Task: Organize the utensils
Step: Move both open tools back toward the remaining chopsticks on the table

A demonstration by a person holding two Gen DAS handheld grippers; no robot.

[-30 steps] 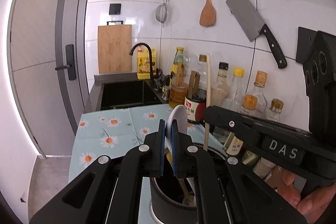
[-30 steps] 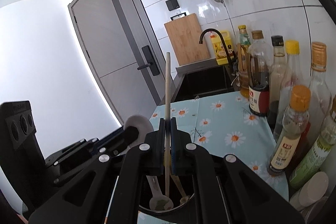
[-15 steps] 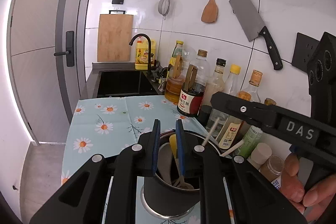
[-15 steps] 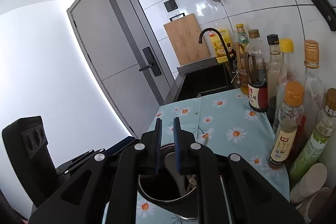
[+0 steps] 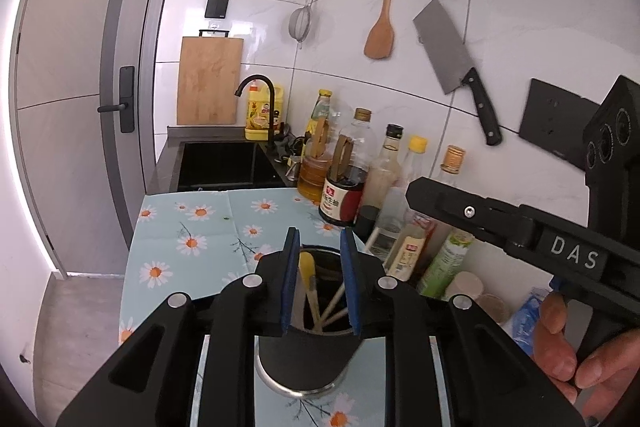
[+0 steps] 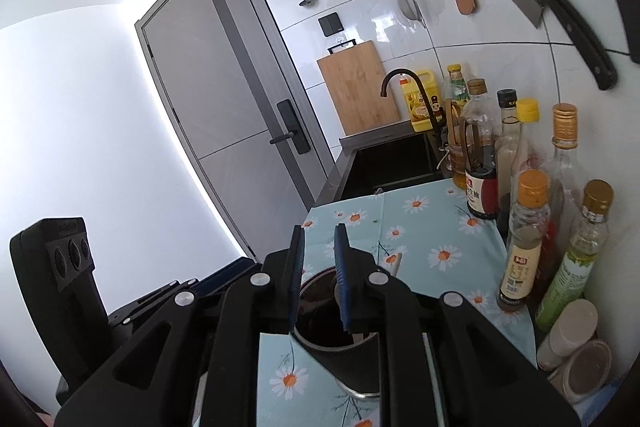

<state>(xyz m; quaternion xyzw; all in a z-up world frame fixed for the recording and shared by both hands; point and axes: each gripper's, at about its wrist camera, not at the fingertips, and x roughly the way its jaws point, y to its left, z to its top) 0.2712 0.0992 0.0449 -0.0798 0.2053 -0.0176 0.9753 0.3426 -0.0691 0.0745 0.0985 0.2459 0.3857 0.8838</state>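
Note:
A black utensil holder (image 5: 300, 355) stands on the daisy-print cloth (image 5: 192, 227), right below and in front of both grippers. Inside it I see a yellow spoon (image 5: 307, 267) and pale chopsticks (image 5: 334, 303). My left gripper (image 5: 319, 239) hangs just above the holder's near rim. Its jaws are opening, and nothing is pressed between the blue pads. In the right wrist view the same holder (image 6: 344, 347) shows a chopstick tip (image 6: 396, 263) sticking out. My right gripper (image 6: 319, 237) sits above the rim, jaws opening and empty. A hand (image 5: 580, 363) holds it at the right.
Several sauce and oil bottles (image 6: 528, 239) line the wall on the right, with small jars (image 6: 572, 347) nearer. A black sink (image 5: 224, 165) with its tap lies beyond the cloth. A cleaver (image 5: 452, 55), wooden spatula (image 5: 380, 35) and strainer hang on the tiles. A cutting board (image 5: 208, 79) leans behind the sink.
The left gripper let go of a white spoon and the right of a chopstick; both now sit in the holder. Both grippers opened and drew back and up from the holder.

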